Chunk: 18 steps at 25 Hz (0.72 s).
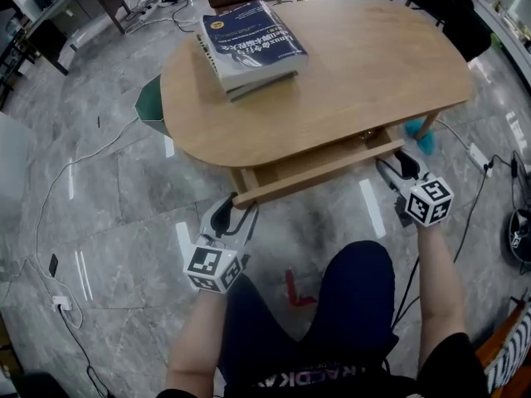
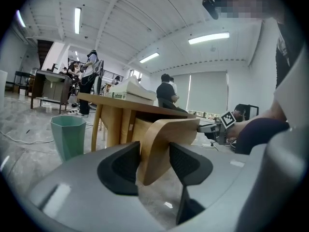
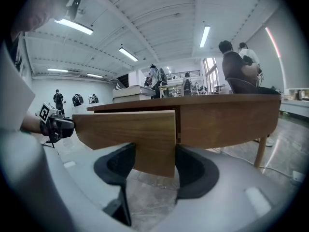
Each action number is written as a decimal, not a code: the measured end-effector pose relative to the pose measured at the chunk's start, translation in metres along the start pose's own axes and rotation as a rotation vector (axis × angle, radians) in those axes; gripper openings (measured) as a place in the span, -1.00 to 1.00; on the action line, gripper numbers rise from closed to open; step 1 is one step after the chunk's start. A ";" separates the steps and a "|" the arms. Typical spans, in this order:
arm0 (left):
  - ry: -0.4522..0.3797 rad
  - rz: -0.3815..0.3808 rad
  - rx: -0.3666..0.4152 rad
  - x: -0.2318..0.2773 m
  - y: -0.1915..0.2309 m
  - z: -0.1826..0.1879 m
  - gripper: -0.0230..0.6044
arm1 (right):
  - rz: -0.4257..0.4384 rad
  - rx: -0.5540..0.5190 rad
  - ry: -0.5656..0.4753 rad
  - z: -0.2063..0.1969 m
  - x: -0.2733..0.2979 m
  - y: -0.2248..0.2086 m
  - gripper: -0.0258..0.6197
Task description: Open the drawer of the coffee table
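Drawer front | left hand-held gripper clamps its end | right hand-held gripper likewise | head view only: books

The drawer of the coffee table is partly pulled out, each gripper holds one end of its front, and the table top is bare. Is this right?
Not quite. The table top is not bare: the head view shows a stack of books on it. The drawer is partly out, and the left gripper and right gripper each hold one end.
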<state>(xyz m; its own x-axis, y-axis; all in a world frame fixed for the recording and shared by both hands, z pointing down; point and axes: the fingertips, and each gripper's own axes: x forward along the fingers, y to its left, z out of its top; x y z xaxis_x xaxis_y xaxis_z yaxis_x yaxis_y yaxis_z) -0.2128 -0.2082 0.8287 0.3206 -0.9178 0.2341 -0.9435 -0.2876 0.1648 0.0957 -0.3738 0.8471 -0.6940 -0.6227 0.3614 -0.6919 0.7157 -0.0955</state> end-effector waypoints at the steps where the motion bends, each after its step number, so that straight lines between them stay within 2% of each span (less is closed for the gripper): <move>1: 0.000 -0.004 -0.003 -0.002 -0.003 -0.001 -0.30 | -0.003 0.001 0.000 -0.002 -0.004 0.001 -0.12; 18: 0.020 -0.047 -0.024 -0.034 -0.036 -0.015 -0.31 | -0.043 0.010 -0.002 -0.021 -0.048 0.017 -0.12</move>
<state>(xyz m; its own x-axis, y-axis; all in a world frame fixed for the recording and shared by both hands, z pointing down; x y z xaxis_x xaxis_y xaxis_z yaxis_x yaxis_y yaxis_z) -0.1891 -0.1624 0.8288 0.3660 -0.8978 0.2448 -0.9253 -0.3231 0.1985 0.1221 -0.3250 0.8477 -0.6637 -0.6535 0.3639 -0.7232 0.6849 -0.0891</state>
